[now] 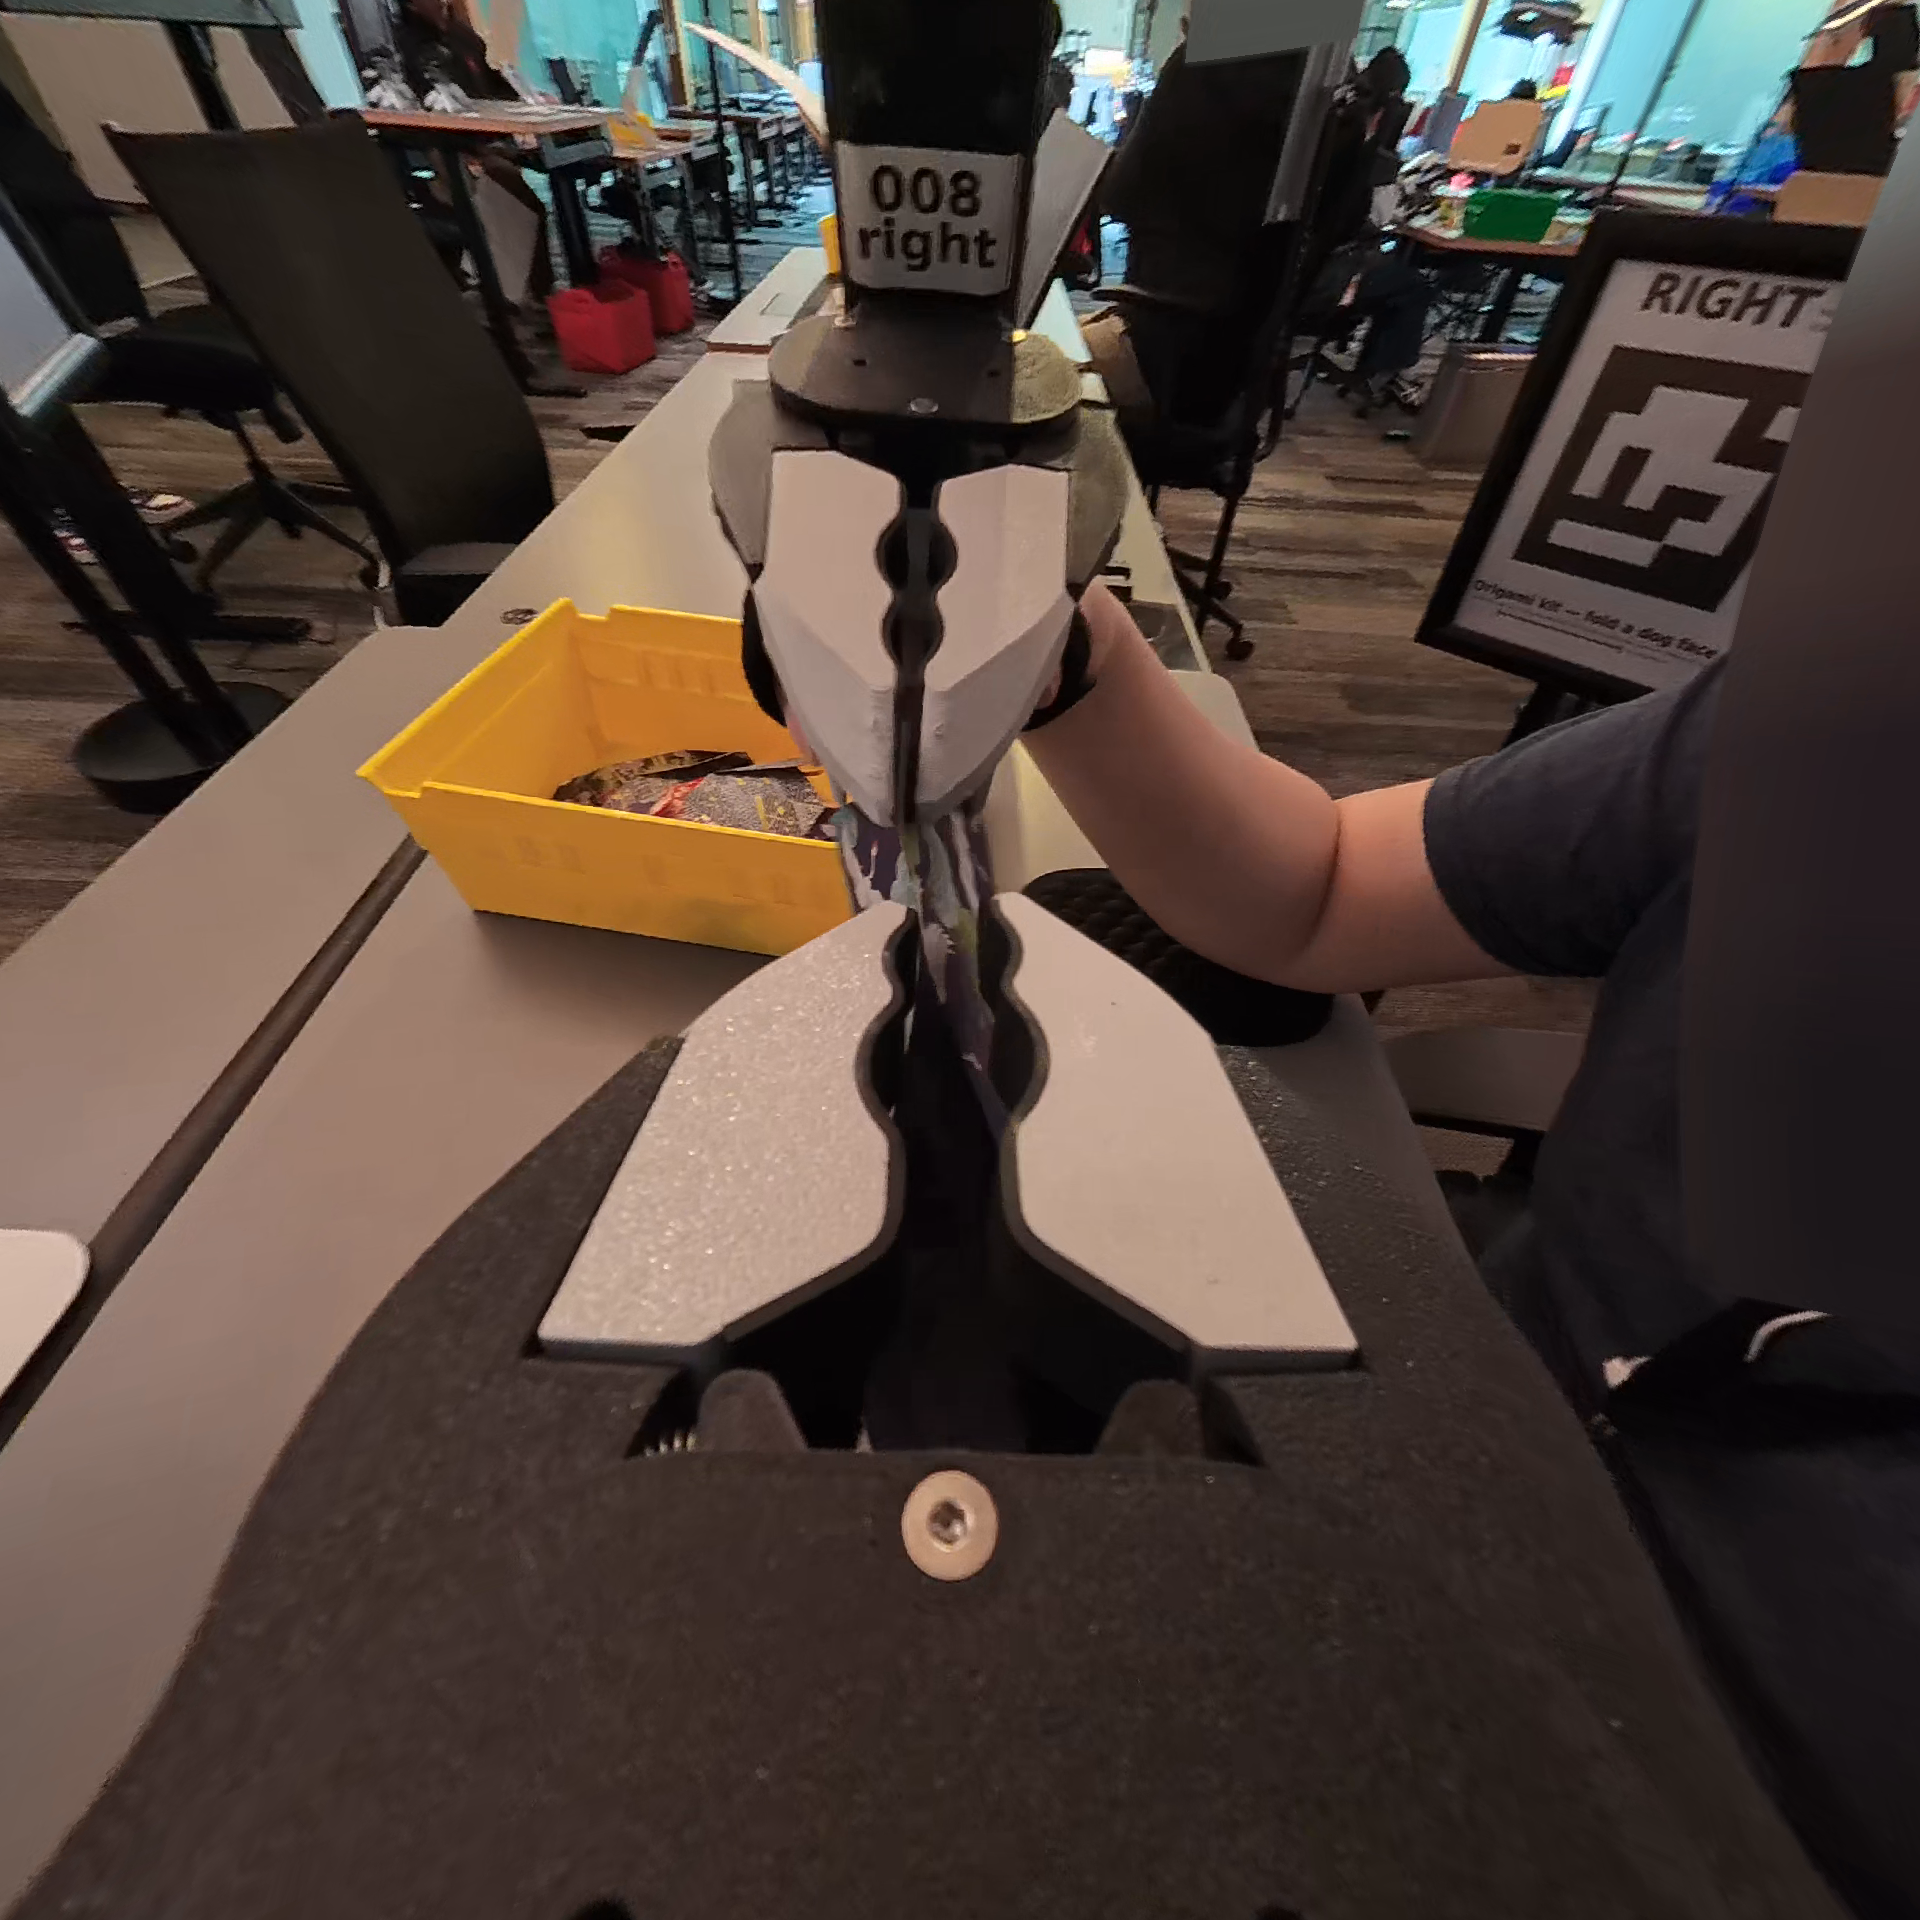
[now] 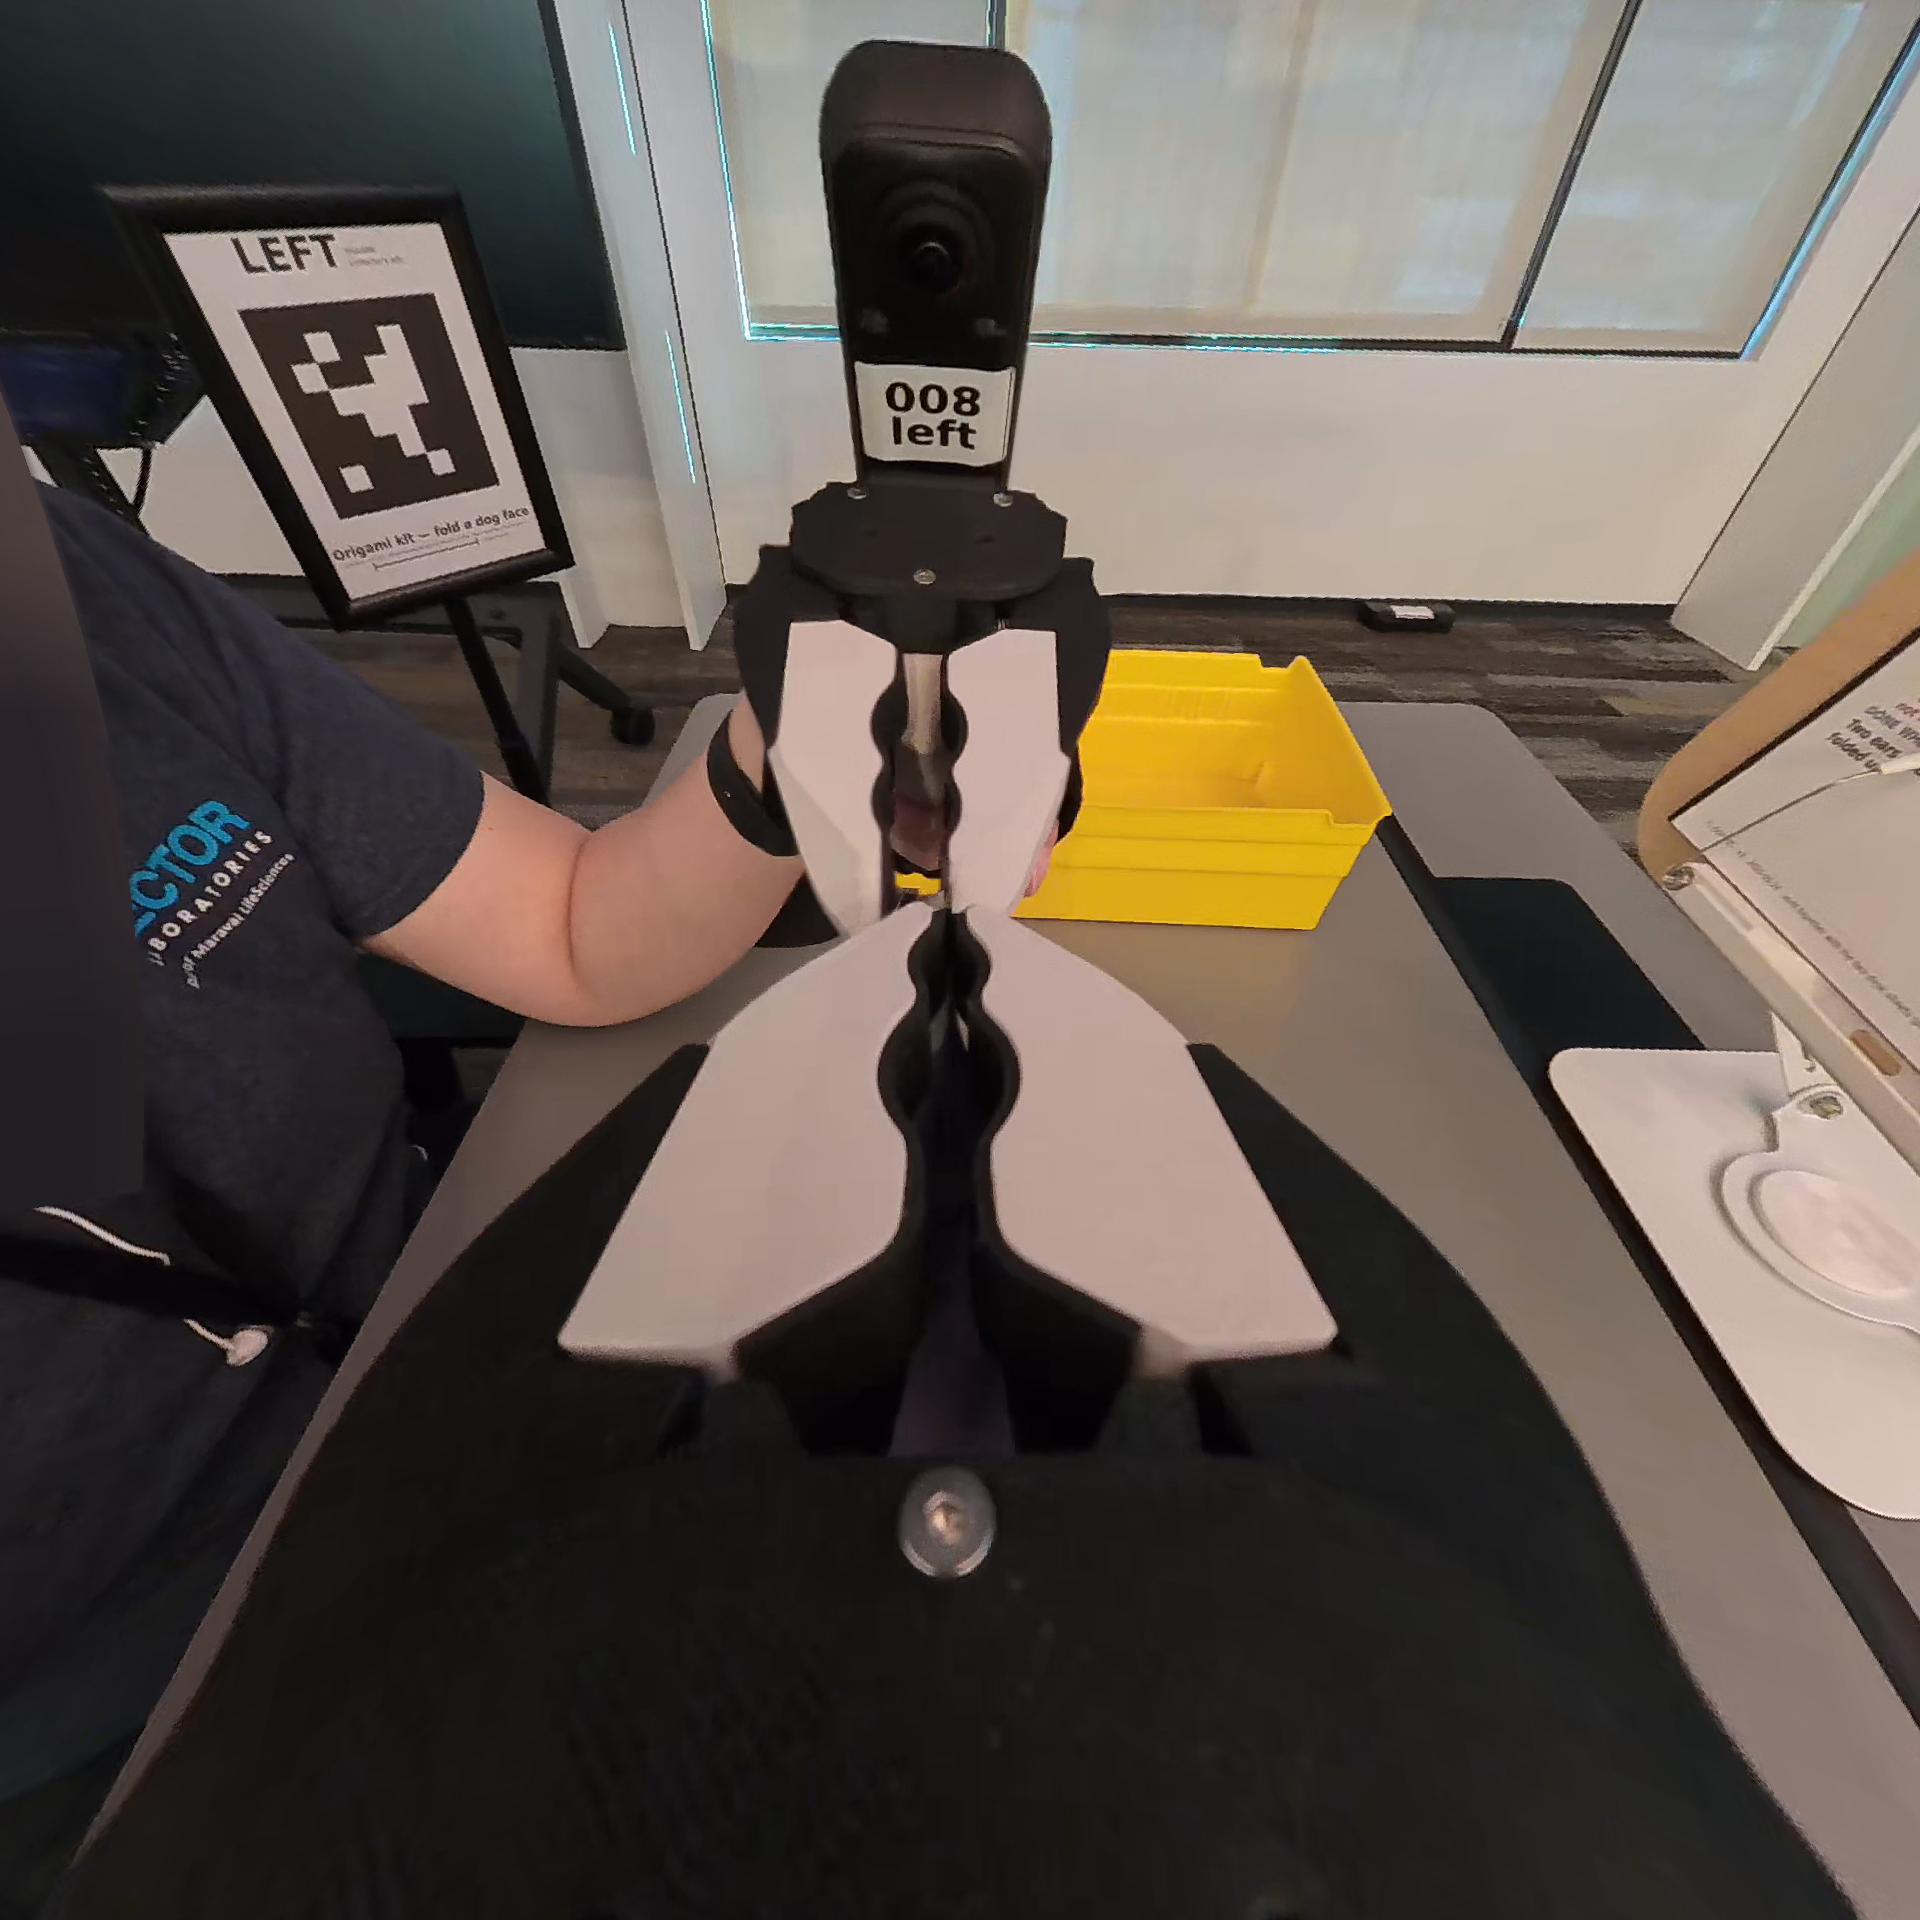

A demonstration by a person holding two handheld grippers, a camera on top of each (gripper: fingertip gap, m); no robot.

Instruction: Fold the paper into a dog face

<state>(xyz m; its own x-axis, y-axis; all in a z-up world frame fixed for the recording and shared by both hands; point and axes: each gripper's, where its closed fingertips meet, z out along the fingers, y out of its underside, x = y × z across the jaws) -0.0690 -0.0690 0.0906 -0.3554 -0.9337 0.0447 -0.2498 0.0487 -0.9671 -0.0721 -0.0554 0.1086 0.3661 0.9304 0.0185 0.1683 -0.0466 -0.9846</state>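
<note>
Paper (image 1: pixel 951 935) is edge-on btwn my two grippers, up off the surface (image 1: pixel 436 1039). Left gripper (image 1: pixel 948 925) and right gripper (image 1: pixel 902 805) both clamped on it, tip to tip, long axis running straight along both sets of fingers.

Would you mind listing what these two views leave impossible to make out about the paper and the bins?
- Paper: left wrist view shows only an edge-on patterned strip; both grippers' fingers hide its folds.
- Paper in the right wrist view: almost wholly hidden between the right gripper fingers.
- Yellow bin contents: its front wall and the right gripper cover part.
- Second yellow bin: the left gripper covers one end.
</note>
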